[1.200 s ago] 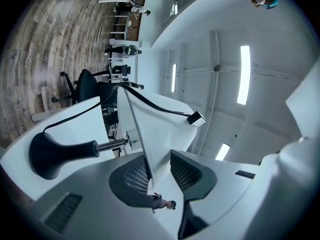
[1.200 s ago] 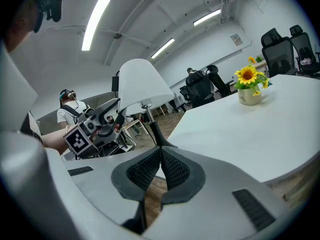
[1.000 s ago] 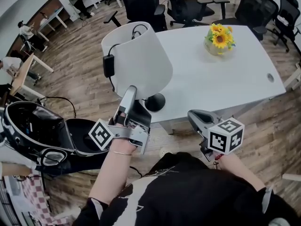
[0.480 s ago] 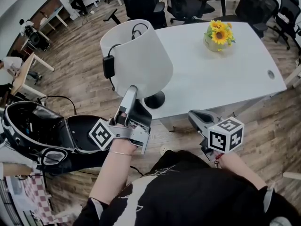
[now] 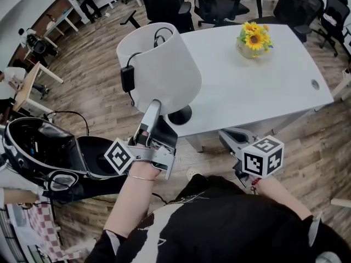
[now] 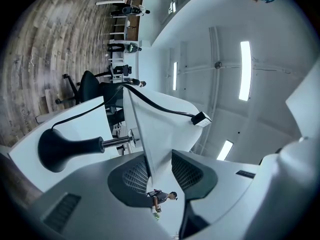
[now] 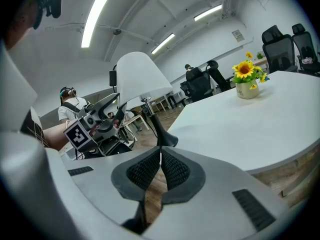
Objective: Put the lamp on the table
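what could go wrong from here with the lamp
1. The left gripper is opening with the lampshade rim between its jaws; pulling away sideways may tip it over.
2. The lamp base stands near the corner of the table, so a nudge might send it off.
3. The cord draped over the lampshade could snag.

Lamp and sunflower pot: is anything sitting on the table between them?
Nothing. The stretch of white table between the lamp and the sunflower pot is bare. Both the head view and the right gripper view show it.
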A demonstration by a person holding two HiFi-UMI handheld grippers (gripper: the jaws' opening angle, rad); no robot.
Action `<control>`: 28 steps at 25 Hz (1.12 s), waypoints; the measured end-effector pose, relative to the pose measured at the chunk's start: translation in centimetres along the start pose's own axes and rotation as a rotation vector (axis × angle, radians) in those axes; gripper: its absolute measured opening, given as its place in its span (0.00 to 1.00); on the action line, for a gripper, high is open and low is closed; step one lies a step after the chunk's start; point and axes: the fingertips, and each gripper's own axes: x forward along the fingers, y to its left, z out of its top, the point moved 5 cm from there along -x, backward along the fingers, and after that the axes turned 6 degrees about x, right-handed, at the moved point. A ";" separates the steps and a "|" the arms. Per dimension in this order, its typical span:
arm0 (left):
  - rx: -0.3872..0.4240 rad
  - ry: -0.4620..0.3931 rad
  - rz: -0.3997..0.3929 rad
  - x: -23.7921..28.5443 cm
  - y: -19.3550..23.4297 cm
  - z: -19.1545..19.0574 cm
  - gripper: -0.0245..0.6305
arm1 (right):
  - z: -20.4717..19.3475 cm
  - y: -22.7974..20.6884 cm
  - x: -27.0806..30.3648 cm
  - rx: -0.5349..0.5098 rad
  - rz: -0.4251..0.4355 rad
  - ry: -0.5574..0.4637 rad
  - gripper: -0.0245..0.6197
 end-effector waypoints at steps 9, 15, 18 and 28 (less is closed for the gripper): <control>0.001 0.003 -0.004 -0.7 0.1 -0.6 0.23 | -0.6 0.0 -0.2 0.009 -0.010 -0.016 0.07; 0.000 0.005 -0.002 -1.2 0.2 -1.0 0.24 | -1.0 0.1 -0.1 0.013 -0.006 -0.007 0.08; -0.001 0.005 -0.001 -1.4 0.2 -1.1 0.24 | -1.1 0.3 0.0 0.009 0.003 0.004 0.07; -0.005 -0.003 0.013 -1.6 0.4 -1.5 0.25 | -1.3 0.2 -0.2 0.009 0.008 0.006 0.08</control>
